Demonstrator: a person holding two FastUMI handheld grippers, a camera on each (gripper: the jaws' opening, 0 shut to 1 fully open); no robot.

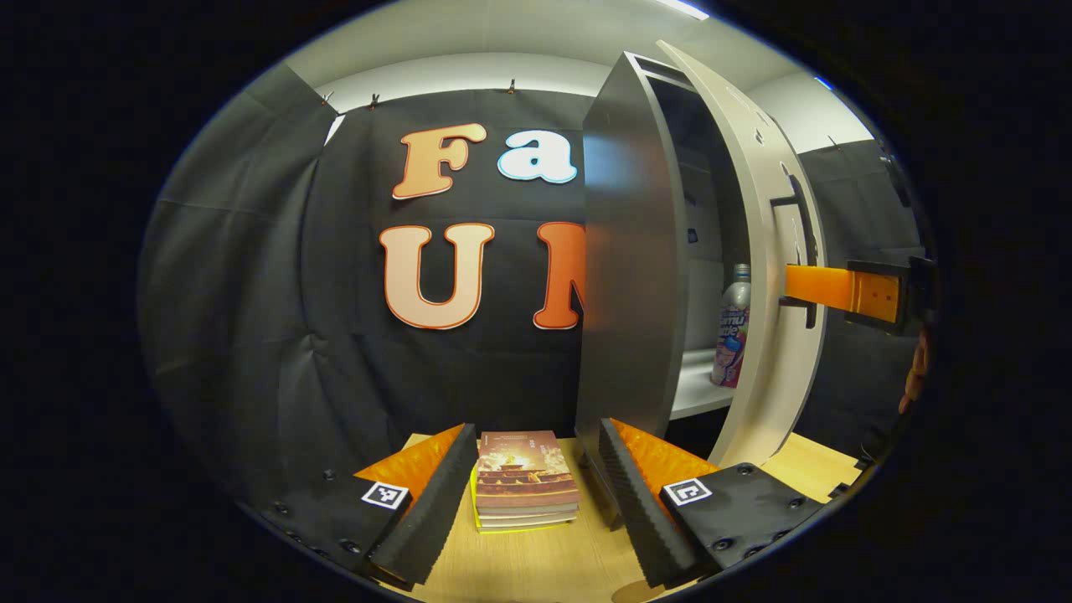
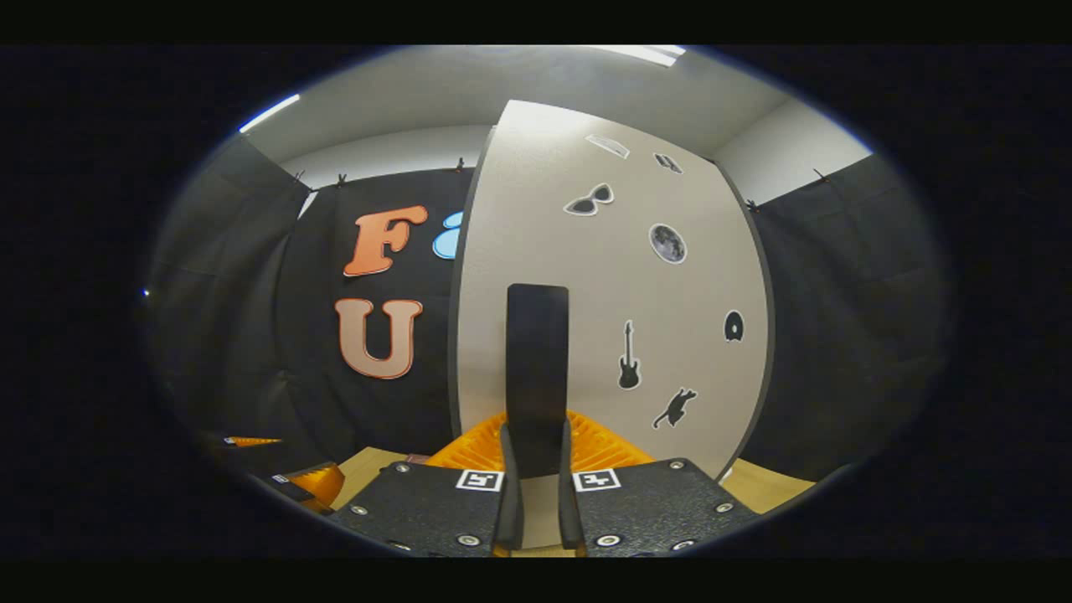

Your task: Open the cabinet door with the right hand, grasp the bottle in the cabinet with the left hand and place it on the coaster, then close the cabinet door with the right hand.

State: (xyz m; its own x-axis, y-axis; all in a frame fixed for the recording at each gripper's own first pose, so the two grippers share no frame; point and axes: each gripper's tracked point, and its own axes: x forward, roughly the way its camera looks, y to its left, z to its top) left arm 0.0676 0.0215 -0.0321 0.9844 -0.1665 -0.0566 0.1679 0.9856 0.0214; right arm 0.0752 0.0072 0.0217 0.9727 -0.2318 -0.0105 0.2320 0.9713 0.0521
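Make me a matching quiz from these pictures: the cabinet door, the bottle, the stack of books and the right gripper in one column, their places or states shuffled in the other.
Things:
1. grey cabinet door with black stickers
2. silver-capped plastic bottle
3. stack of paperback books
4. right gripper

States:
A. lying on the wooden table
B. standing on the white cabinet shelf
C. jaws closed on the black door handle
D. swung partly open

Pairs: 1-D, 2-B, 3-A, 4-C

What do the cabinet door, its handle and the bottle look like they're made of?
Cabinet door: likely laminated board, matte pale face with a thin dark edge, flat stickers on it. Handle: dark and matte, plastic or coated metal, can't tell. Bottle: glossy with a silvery neck and printed wrap; plastic or metal is unclear.
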